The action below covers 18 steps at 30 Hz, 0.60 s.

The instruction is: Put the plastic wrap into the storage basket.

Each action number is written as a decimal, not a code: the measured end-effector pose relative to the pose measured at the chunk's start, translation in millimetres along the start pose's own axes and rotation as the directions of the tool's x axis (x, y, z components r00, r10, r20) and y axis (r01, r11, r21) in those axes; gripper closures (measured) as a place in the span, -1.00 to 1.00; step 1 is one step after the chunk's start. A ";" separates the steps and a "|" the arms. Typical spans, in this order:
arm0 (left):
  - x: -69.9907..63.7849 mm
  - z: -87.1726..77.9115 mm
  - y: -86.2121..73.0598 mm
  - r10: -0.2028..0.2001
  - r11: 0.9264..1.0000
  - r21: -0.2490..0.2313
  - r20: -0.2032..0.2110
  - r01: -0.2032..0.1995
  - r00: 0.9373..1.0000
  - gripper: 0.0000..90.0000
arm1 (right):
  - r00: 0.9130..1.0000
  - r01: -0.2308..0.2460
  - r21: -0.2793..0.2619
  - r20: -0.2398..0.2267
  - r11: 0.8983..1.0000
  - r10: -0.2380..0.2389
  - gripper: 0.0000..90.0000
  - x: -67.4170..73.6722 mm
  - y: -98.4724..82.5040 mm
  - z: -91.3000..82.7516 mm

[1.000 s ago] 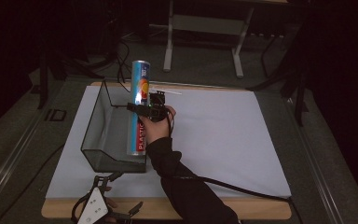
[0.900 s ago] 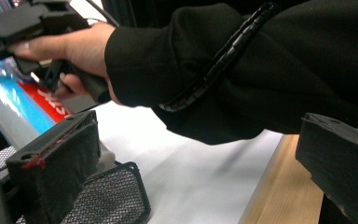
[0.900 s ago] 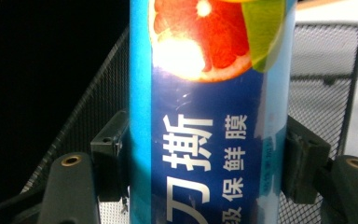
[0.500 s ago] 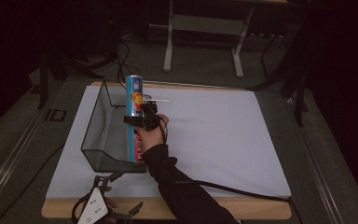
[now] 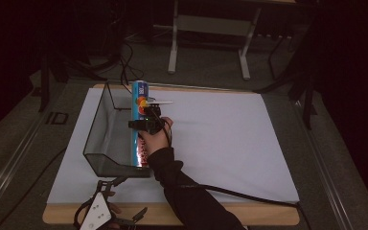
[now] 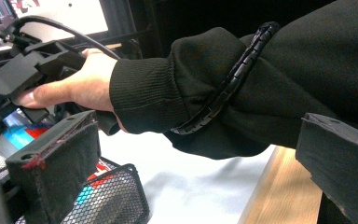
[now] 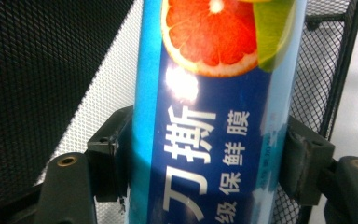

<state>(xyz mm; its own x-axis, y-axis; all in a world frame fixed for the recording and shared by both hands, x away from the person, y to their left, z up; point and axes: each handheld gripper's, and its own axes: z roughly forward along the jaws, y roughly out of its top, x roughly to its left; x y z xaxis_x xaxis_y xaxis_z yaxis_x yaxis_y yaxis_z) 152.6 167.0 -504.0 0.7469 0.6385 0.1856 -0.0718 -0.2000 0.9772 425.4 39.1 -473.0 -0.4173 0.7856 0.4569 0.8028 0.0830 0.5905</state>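
Gripping with my right gripper (image 5: pixel 143 125), I have both jaws clamped on the sides of a long blue box of cling film (image 5: pixel 139 124), seen at centre left of the high view. In the right gripper view the box (image 7: pixel 214 112) fills the middle of the frame, with a black pad pressed flat against each of its long edges. It lies along the right wall of a black wire-mesh basket (image 5: pixel 101 139); whether it rests inside or on that rim I cannot tell. The basket shows no other contents that I can make out.

My left gripper (image 5: pixel 106 214) sits at the bottom left of the high view, at the table's near edge, with its jaws standing wide apart; in its own view they frame my right sleeve (image 6: pixel 223 88) and hand (image 6: pixel 74 84).

The box is smooth, glossy card, printed with a cut grapefruit, a lime and white Chinese characters. The basket is fine mesh with a rounded frame.

A white sheet (image 5: pixel 220 143) covers most of the wooden table (image 5: pixel 249 216). Beyond it the room is dark, with grey carpet, cables and a metal table frame (image 5: pixel 211 38) at the top.
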 end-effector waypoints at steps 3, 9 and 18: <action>-0.5 0.2 0.0 0.000 1.000 0.001 0.002 0.000 1.000 -0.99 | 0.995 0.065 0.038 0.069 0.997 -0.068 -0.43 1.5 -1.6 6.7; -0.5 -0.1 0.1 0.000 1.000 0.001 0.002 0.000 1.000 -0.99 | 0.988 0.116 0.039 0.096 0.992 -0.119 -0.47 2.9 -0.7 4.4; -0.9 -0.1 0.1 0.001 1.000 0.001 0.002 -0.001 1.000 -0.99 | 0.985 0.151 0.046 0.076 0.987 -0.154 -0.48 1.2 8.0 -5.1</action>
<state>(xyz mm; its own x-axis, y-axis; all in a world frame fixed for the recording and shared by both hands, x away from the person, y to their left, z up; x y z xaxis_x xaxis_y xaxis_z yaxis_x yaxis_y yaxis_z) 151.8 166.5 -504.0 0.7483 0.6368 0.1859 -0.0716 -0.2010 0.9770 429.2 37.6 -464.3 -0.5025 0.8078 0.3082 0.7492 0.2290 0.6215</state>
